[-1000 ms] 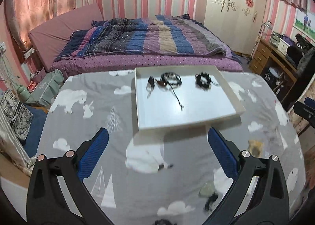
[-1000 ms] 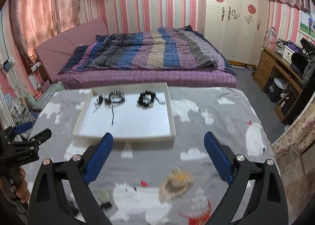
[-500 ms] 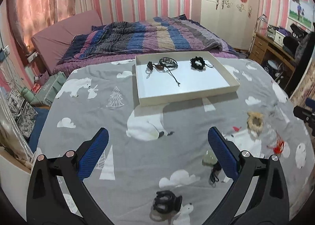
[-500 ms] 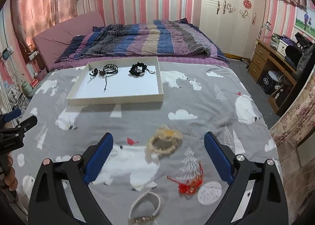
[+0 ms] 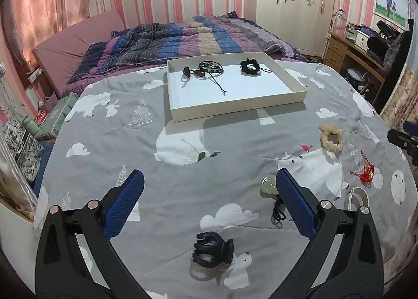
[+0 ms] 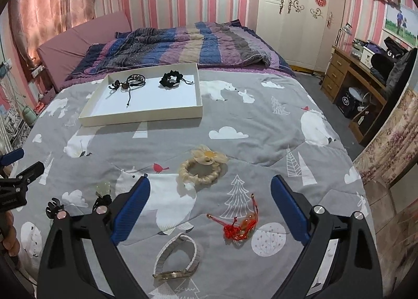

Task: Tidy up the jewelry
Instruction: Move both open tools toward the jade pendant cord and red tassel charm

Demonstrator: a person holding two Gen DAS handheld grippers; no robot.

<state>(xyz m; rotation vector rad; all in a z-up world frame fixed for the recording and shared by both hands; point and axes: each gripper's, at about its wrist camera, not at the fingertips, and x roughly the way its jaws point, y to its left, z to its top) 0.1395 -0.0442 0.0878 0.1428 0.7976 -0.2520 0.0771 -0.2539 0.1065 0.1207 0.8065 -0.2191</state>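
Fingers (image 5: 125, 207) of the left gripper (image 5: 209, 184) stand wide apart and hold nothing, hanging over a grey blanket (image 5: 183, 189) printed with polar bears; a black hair claw (image 5: 213, 248) lies between them, close to the camera, and a pale green round pendant (image 5: 268, 186) on a black cord sits just beside the right-hand finger. The right gripper (image 6: 210, 189) is likewise spread open and empty, with a red knotted cord ornament (image 6: 241, 225) and a white-strapped watch (image 6: 177, 259) lying between its fingers and a cream braided hair tie (image 6: 202, 168) just beyond them. Farther off, a shallow white tray (image 5: 235, 112) rests on the blanket, holding a dark corded bracelet bundle (image 5: 206, 70) and a black beaded bracelet (image 5: 250, 66) at its far end.
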